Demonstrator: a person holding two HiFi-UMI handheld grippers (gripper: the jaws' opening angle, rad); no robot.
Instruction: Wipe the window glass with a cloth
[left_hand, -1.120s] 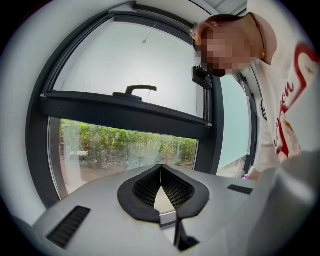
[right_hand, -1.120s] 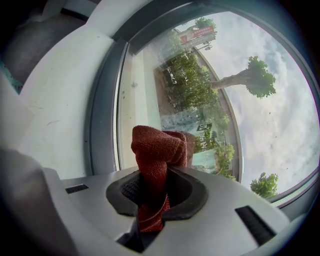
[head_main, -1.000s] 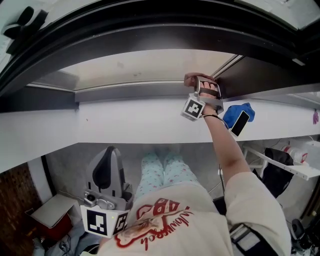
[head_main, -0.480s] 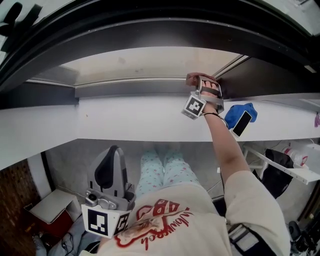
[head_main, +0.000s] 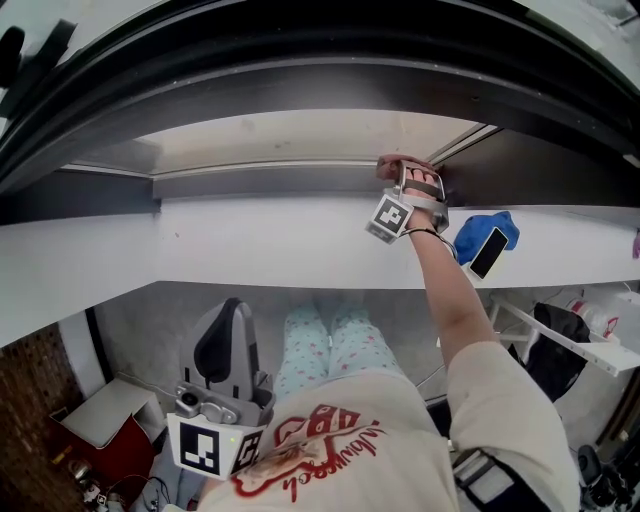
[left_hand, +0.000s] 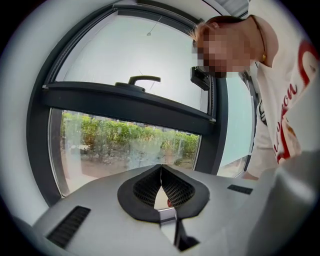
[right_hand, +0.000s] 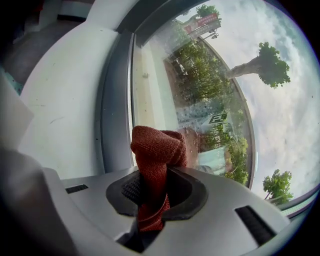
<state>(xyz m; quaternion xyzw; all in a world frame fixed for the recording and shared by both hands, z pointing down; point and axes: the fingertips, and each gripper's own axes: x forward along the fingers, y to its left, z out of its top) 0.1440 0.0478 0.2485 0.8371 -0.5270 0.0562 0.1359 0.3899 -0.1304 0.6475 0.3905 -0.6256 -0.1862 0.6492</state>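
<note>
Over the last second the right gripper (head_main: 400, 172) has crept only slightly along the bottom edge of the window glass (head_main: 300, 135). It stays by the lower right corner, jaws clamped on the red cloth (right_hand: 156, 150), whose bunched end sits right at the pane. The left gripper (left_hand: 161, 189) hangs low beneath the white sill (head_main: 250, 240), its jaws closed together on nothing, pointing toward the window.
</note>
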